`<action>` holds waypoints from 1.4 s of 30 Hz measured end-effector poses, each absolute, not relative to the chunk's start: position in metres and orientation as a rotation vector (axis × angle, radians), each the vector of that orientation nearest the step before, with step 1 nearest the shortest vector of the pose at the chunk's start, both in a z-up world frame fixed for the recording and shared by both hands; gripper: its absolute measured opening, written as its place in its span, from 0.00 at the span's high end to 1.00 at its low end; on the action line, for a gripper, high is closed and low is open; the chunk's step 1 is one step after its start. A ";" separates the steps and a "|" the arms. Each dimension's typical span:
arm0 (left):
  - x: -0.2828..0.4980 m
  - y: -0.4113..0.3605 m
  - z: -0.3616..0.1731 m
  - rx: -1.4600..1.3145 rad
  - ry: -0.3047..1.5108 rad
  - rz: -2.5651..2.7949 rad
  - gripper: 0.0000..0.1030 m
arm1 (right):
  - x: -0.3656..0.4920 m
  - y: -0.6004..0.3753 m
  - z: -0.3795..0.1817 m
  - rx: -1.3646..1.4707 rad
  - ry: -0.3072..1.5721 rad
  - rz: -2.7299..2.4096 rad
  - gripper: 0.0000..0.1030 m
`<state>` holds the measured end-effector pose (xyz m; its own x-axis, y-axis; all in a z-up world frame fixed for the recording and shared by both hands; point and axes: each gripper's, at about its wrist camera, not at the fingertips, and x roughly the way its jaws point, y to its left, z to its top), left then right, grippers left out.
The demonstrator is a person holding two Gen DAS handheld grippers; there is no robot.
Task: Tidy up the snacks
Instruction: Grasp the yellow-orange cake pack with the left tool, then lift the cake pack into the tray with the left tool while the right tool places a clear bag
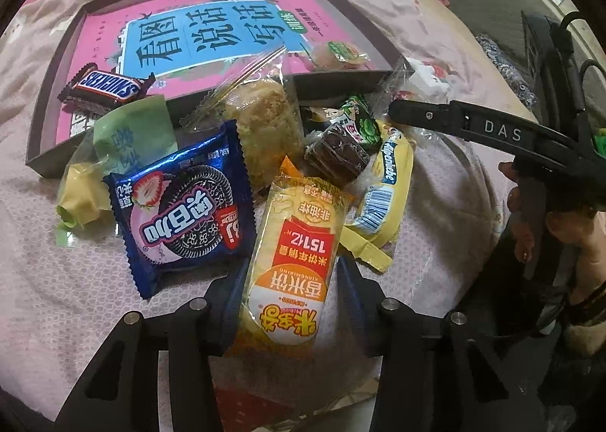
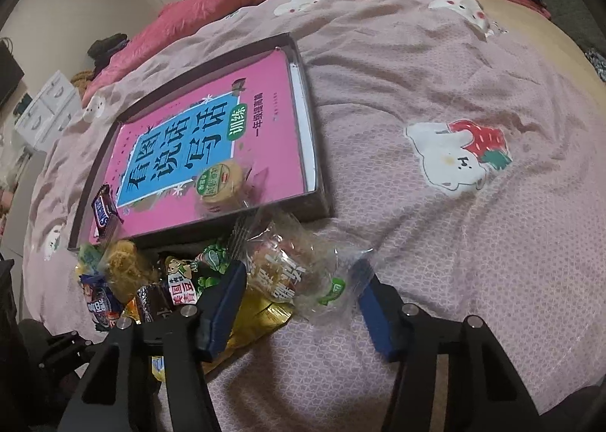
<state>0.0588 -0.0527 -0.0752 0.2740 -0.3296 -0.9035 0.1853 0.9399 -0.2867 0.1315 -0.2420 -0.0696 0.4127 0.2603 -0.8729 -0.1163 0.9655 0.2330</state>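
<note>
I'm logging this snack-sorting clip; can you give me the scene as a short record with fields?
surface: bed cover
container: shallow tray lined with a pink book
in tray: Snickers bar, round cake
loose pile: Oreo pack, rice cracker pack, others
left hand-held gripper: straddles the rice cracker pack
right hand-held gripper: straddles a clear-wrapped snack

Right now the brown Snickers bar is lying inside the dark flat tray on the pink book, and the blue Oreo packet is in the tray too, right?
Not quite. The brown Snickers bar does lie inside the dark flat tray on the pink book, but the blue Oreo packet is outside the tray, on the pink bedspread in front of it. The left wrist view shows this.
</note>
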 end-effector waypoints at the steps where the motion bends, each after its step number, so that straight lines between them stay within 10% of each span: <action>1: 0.059 -0.054 -0.075 -0.132 1.247 -0.346 0.54 | 0.132 -0.243 -0.070 0.152 1.122 0.241 0.45; 42: 0.045 -0.027 -0.014 -0.184 1.036 -0.302 0.67 | 0.106 -0.242 -0.011 0.174 0.846 0.368 0.52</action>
